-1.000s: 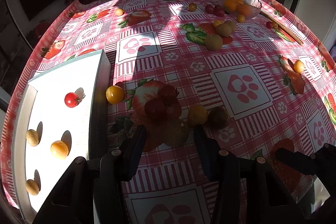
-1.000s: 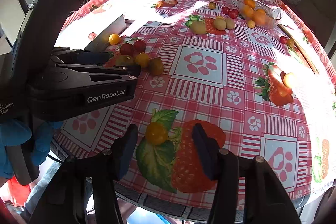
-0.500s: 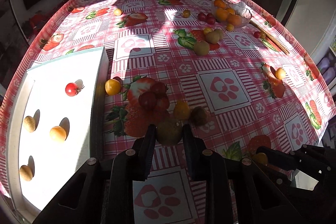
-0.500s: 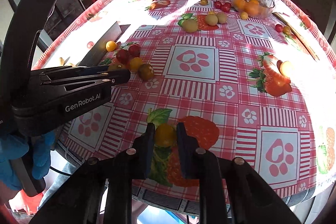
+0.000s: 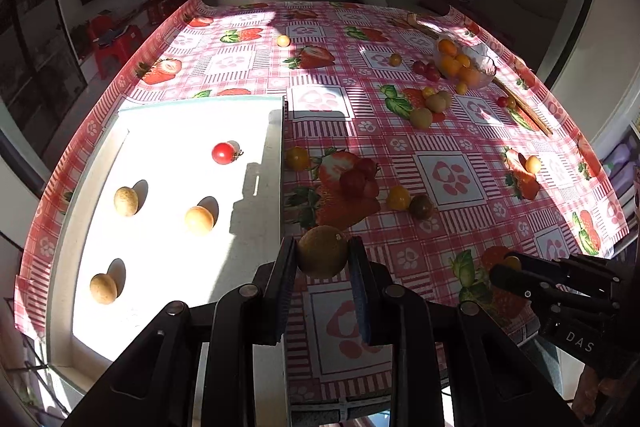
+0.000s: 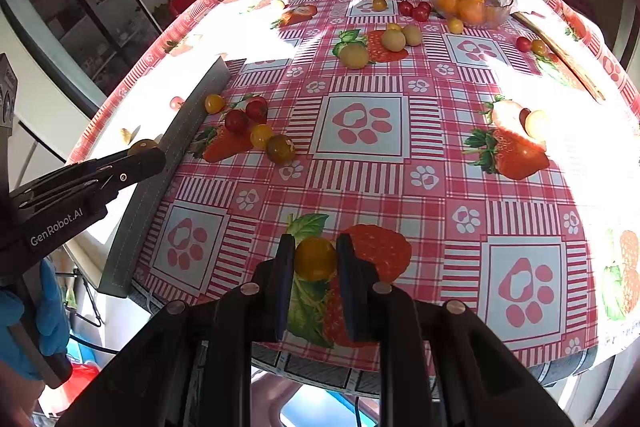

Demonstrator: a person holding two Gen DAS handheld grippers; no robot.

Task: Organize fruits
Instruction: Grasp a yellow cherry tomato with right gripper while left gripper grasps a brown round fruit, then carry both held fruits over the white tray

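Observation:
My left gripper (image 5: pixel 323 257) is shut on a round brown-green fruit (image 5: pixel 322 250), lifted off the cloth beside the right wall of the white tray (image 5: pixel 168 267). In the tray lie a red cherry tomato (image 5: pixel 223 153) and three pale round fruits (image 5: pixel 199 220). My right gripper (image 6: pixel 315 259) is shut on a yellow cherry tomato (image 6: pixel 315 258) above the near edge of the table. In the right wrist view the left gripper (image 6: pixel 142 149) reaches in from the left with its fruit over the tray wall (image 6: pixel 168 163). The right gripper (image 5: pixel 510 269) also shows at the left view's lower right.
A cluster of red, yellow and dark tomatoes (image 5: pixel 360 181) lies on the pink checked tablecloth (image 5: pixel 440 171) near the tray. Farther back sit green-brown fruits (image 5: pixel 430 107), a glass bowl of orange fruit (image 5: pixel 466 65) and chopsticks (image 5: pixel 520 103). A blue-gloved hand (image 6: pixel 44 323) holds the left gripper.
Both grippers closed on their fruits, the left on the brown-green fruit, the right on the yellow tomato. The left one then lifted its fruit and moved left toward the tray.

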